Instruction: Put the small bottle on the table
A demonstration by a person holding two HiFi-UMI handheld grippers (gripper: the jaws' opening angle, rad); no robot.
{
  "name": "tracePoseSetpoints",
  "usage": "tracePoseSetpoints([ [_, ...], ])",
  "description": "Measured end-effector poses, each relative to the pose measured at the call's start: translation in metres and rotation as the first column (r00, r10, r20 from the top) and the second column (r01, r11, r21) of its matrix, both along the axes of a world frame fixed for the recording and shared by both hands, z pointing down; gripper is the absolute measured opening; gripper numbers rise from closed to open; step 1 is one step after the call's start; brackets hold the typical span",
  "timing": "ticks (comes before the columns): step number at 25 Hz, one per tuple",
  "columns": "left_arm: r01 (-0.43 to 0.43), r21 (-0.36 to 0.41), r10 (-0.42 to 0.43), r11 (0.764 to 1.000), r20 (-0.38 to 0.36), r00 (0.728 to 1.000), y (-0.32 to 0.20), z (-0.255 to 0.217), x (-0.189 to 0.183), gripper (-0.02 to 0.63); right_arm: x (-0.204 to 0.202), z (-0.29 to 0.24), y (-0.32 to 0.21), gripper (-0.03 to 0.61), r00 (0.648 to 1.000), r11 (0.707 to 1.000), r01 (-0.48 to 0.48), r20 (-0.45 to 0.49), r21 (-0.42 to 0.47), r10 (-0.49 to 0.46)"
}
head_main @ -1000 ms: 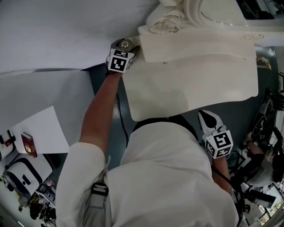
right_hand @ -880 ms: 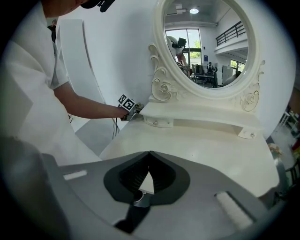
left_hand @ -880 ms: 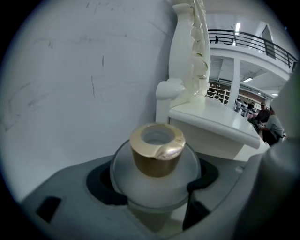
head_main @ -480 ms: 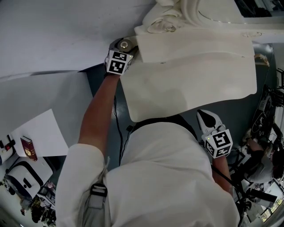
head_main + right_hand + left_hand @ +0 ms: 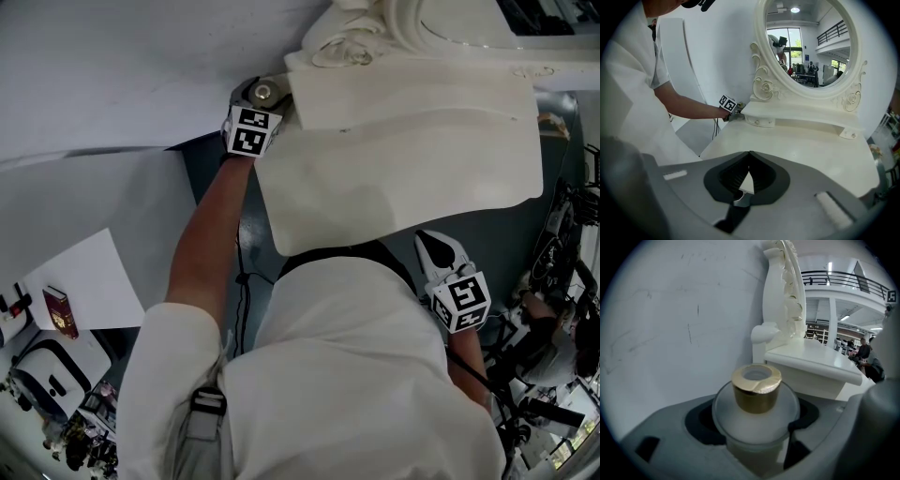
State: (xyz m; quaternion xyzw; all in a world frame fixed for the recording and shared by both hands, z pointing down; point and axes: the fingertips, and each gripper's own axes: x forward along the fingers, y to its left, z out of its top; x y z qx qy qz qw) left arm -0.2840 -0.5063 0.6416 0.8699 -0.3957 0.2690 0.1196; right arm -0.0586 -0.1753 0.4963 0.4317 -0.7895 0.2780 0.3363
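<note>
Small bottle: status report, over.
Left tongs shut on small bottle, at left end of table, by the wall. Right tongs shut, empty, over the table. Raised shelf just ahead of bottle.

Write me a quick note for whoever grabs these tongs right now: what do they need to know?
Left tongs: shut on the small bottle, gold cap up, at the table's back left corner, close to the wall.
Right tongs: shut, empty, just in front of the table and pointing at it.
Done: bottle is gripped and at the table.
Left: set it on the tabletop and let go; it does not look set down yet.
</note>
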Motion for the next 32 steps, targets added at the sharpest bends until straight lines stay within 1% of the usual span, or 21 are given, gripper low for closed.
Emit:
tracePoseSetpoints([
  [6,0.028,0.010,-0.028,1.000,-0.001,1.000,0.000,-0.002,-0.006,0.379,0.001,0.000,-0.001,0.002,1.000,1.000,0.004,0.002,0.007,-0.004],
  [11,0.047,0.010,-0.047,0.999,-0.011,0.999,0.006,-0.003,-0.011,0.383,-0.001,0.001,-0.001,0.002,1.000,1.000,0.022,0.007,0.012,-0.022],
  [17,0.074,0.009,-0.074,0.997,-0.007,0.997,0.015,-0.005,-0.022,0.385,-0.002,0.001,-0.002,0.002,0.999,0.999,0.050,0.013,0.015,-0.050],
  [27,0.128,0.009,-0.128,0.992,-0.018,0.992,0.040,-0.012,-0.037,0.385,-0.004,0.004,-0.007,0.002,0.992,0.993,0.118,0.034,0.023,-0.119],
  [32,0.157,0.010,-0.156,0.988,-0.029,0.987,0.059,-0.020,-0.041,0.385,-0.005,0.006,-0.012,0.002,0.984,0.985,0.169,0.047,0.045,-0.171],
])
